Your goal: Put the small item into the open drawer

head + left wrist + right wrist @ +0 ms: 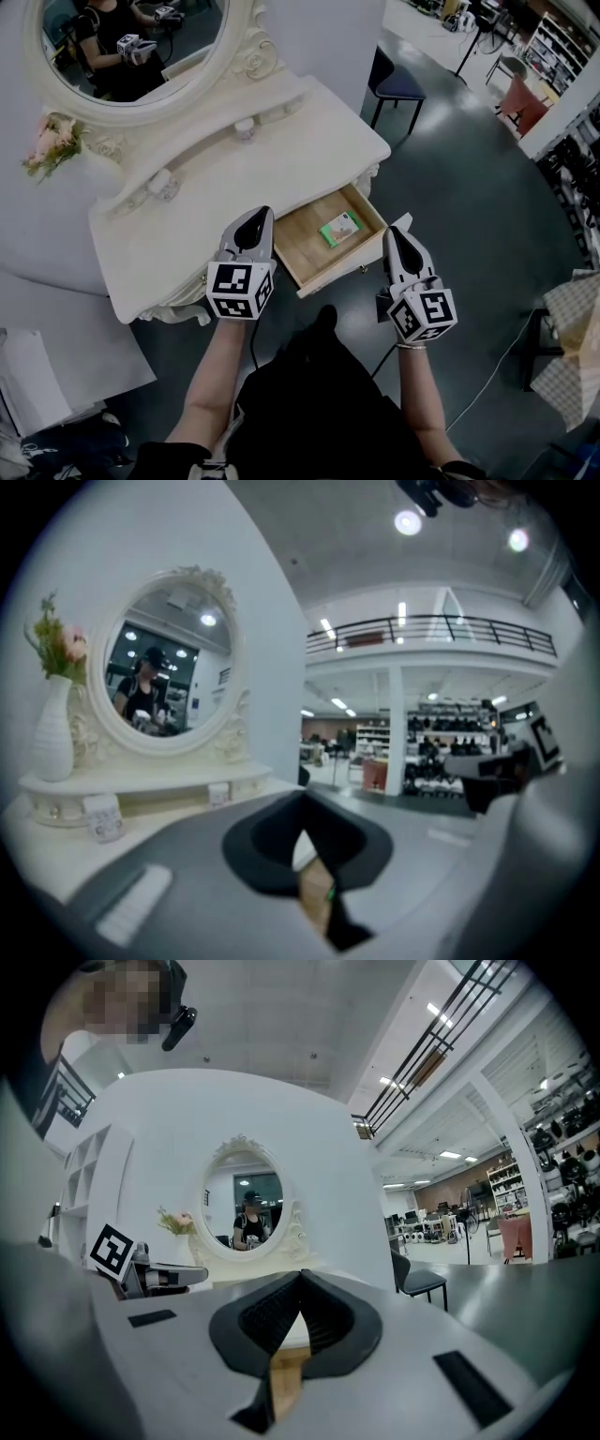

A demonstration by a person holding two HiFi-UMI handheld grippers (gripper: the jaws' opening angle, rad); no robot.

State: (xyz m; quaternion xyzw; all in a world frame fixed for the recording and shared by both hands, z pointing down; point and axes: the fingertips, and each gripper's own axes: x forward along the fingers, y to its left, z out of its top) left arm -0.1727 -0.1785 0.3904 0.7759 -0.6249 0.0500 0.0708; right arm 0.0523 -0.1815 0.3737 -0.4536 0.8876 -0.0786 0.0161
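Note:
In the head view a small green packet [339,229] lies inside the open wooden drawer [305,264] of a white dressing table [281,150]. My left gripper [263,212] hovers over the table top just left of the drawer, jaws shut with nothing in them. To the drawer's right, off the table's corner, my right gripper [391,231] is also shut and empty. In the left gripper view the shut tips [302,801] frame a strip of the drawer [313,885] with a speck of green. The right gripper view shows its tips [300,1275] meeting above the drawer's wood [284,1377].
An oval mirror [131,42] stands at the back of the table, with a white vase of flowers [54,142] at its left and two small jars [165,184] [246,129] on the shelf. A dark chair [394,82] stands beyond the table. White sheets [56,366] lie at lower left.

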